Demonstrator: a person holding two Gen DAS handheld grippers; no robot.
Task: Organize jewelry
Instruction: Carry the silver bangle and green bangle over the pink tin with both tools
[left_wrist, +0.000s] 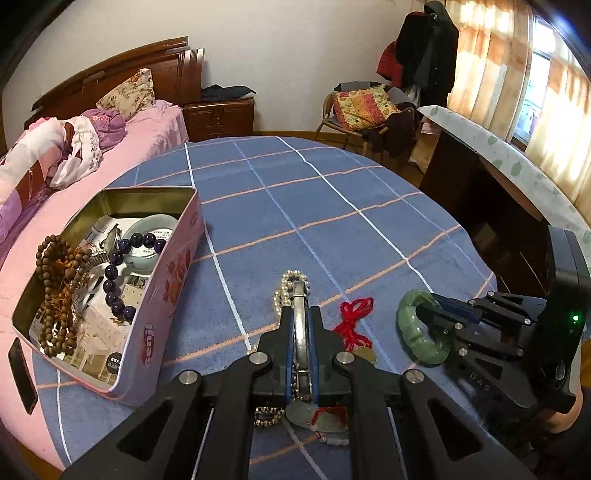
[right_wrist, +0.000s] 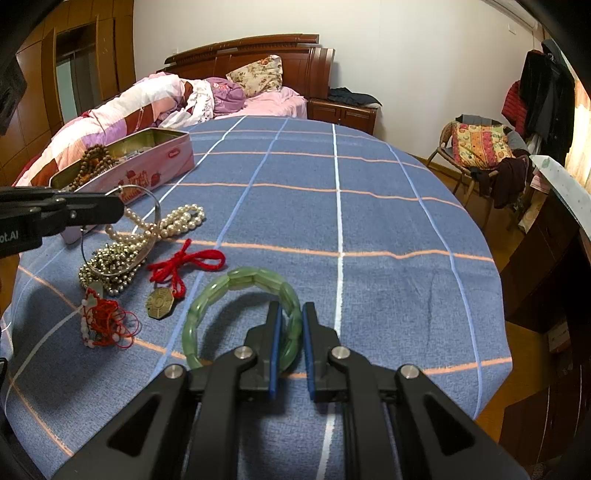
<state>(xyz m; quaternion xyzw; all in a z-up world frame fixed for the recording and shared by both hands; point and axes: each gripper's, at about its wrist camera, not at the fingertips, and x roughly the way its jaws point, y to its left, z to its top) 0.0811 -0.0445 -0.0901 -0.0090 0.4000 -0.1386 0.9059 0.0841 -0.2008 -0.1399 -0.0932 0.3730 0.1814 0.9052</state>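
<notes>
In the left wrist view, your left gripper (left_wrist: 300, 332) has its fingers (left_wrist: 285, 343) pinching a silver bangle (left_wrist: 300, 321), which stands on edge between the blue pads. The bangle's far end rises over a pearl necklace (left_wrist: 286, 291) lying on the blue checked surface (left_wrist: 332, 221). Left of the gripper sits an open pink tin (left_wrist: 162, 288) holding brown wooden beads (left_wrist: 55, 291), a dark purple bead bracelet (left_wrist: 118, 269) and a pale bangle (left_wrist: 147, 236). A red cord (left_wrist: 352, 317) lies just right of the gripper, and further right your right gripper (left_wrist: 434, 317) reaches into a green jade bracelet (left_wrist: 417, 328).

In the right wrist view, the right gripper (right_wrist: 291, 332) has its fingers (right_wrist: 275, 343) closed on either side of the near right part of the green jade bracelet (right_wrist: 236, 284), which lies flat on the surface (right_wrist: 369, 221). To its left lie a bronze octagonal pendant (right_wrist: 159, 303) on the red cord (right_wrist: 184, 262), a tangle of red thread with pale beads (right_wrist: 103, 321), a metal bead chain (right_wrist: 110, 266) and the pearl necklace (right_wrist: 173, 221). The left gripper (right_wrist: 110, 210) comes in from the left edge holding the silver bangle (right_wrist: 155, 221) above the pearls. The pink tin (right_wrist: 147, 166) stands behind it, near the bed (right_wrist: 273, 99).
</notes>
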